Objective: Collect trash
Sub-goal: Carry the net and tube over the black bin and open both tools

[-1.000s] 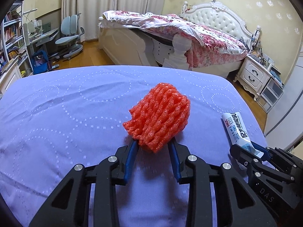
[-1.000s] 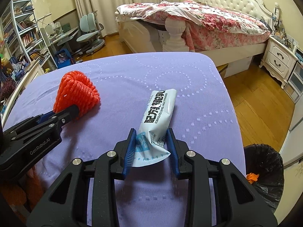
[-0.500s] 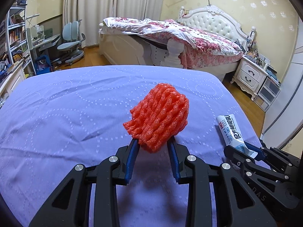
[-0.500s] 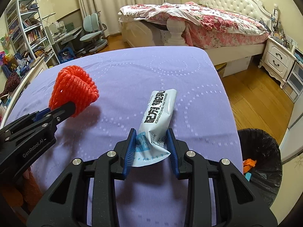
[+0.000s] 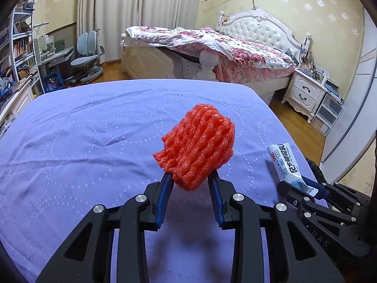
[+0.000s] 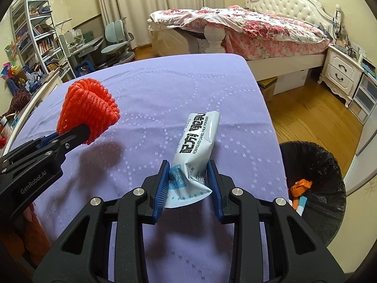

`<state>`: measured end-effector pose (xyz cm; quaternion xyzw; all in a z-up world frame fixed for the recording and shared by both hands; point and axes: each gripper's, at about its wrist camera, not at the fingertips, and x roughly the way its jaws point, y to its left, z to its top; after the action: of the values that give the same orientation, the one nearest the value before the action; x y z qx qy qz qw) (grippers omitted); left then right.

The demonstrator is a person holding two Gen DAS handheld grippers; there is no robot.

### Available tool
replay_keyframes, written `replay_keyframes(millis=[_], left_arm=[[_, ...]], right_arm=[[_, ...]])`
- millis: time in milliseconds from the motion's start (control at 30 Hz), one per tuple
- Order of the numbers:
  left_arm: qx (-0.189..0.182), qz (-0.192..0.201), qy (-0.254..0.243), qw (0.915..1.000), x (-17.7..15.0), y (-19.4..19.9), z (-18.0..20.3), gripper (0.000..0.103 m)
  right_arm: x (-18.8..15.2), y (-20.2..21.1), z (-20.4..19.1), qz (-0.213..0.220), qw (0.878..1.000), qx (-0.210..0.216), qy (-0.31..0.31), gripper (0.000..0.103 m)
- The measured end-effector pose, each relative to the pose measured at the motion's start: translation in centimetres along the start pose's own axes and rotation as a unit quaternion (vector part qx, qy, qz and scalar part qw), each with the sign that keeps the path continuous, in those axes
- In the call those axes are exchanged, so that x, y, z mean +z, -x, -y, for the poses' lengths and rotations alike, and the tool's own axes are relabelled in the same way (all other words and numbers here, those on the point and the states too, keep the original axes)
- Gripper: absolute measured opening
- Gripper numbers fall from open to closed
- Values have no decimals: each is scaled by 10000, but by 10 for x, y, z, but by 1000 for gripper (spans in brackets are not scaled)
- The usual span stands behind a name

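My left gripper (image 5: 190, 180) is shut on a red foam fruit net (image 5: 198, 146) and holds it above the purple tablecloth (image 5: 94, 132). The net also shows at the left of the right wrist view (image 6: 88, 108). My right gripper (image 6: 188, 168) is shut on the lower end of a pale blue milk powder sachet (image 6: 195, 141), lifted off the cloth. The sachet also shows at the right of the left wrist view (image 5: 284, 162). A black-lined trash bin (image 6: 329, 165) stands on the floor by the table's right edge, with orange and white trash inside.
A bed (image 6: 247, 23) stands beyond the table, with a white nightstand (image 6: 341, 73) at the right. A desk, swivel chairs (image 5: 87, 56) and bookshelves (image 6: 35, 35) are at the left. Wooden floor (image 6: 306, 108) lies right of the table.
Both grippers have risen with their loads; the net and sachet sit higher above the cloth. The trash bin has come further into the right wrist view.
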<state>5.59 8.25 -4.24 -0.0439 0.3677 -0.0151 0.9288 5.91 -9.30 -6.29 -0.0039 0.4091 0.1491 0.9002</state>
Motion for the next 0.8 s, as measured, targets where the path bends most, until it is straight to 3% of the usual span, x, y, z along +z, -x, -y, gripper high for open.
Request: replay_keyframes(millis=[467,800], left_arm=[[-429,1,-120,9990,-23,14,46,33],[-841,74,-561,9949,-20,9,99,33]], right_arm=[[-28,48,39,348,9984,-296,-329,32],[-39,70,90,566,9927,-762,-744,32]])
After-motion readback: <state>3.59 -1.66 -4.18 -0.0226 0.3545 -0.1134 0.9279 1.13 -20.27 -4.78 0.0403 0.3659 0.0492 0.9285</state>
